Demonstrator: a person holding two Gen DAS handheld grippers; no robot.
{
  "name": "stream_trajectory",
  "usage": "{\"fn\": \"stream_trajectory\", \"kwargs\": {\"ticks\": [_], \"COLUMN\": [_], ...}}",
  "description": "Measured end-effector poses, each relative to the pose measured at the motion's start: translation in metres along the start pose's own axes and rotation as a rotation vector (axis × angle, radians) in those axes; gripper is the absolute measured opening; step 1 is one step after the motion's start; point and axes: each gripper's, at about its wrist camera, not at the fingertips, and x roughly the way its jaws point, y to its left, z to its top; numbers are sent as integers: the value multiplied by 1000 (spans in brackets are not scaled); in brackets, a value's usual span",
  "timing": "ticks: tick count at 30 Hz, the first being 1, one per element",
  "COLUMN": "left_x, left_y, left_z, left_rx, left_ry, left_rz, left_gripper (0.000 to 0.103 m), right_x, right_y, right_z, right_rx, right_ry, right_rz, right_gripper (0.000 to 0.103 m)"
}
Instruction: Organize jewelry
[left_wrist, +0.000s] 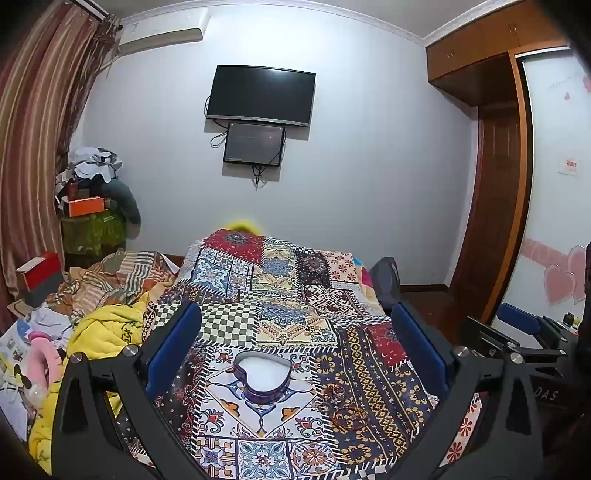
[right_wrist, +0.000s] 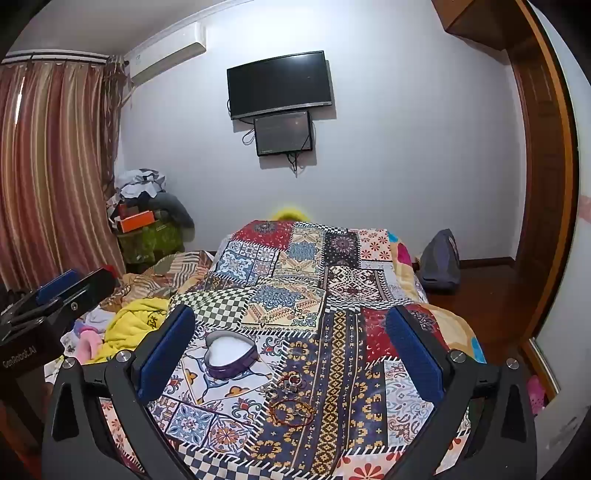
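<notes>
A purple heart-shaped box (left_wrist: 263, 376) (right_wrist: 232, 353) with a white inside stands open on the patterned cloth. To its right lies a small heap of jewelry (left_wrist: 341, 404) (right_wrist: 291, 397): rings and red beaded bracelets. My left gripper (left_wrist: 295, 339) hovers open above the box, with nothing between its blue pads. Held over the jewelry, my right gripper (right_wrist: 290, 339) is open too, and nothing is in it. The left gripper's body shows at the left edge of the right wrist view, and the right gripper's at the right edge of the left wrist view.
The patchwork cloth (left_wrist: 280, 295) covers a raised surface. Yellow clothes (left_wrist: 107, 328), boxes and clutter lie to the left. A dark bag (right_wrist: 441, 262) sits on the wooden floor at the right. Ahead are a wall, a TV (left_wrist: 260, 94) and a wardrobe (left_wrist: 509, 147).
</notes>
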Motion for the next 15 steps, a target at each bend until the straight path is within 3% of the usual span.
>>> {"fn": "stream_trajectory", "kwargs": {"ticks": [15], "left_x": [8], "left_y": [0], "left_z": [-6], "left_rx": [0], "left_ry": [26], "left_rz": [0], "left_gripper": [103], "right_x": [2], "right_y": [1], "right_z": [-1], "right_rx": [-2], "right_ry": [14], "right_rz": [-3], "right_gripper": [103]}}
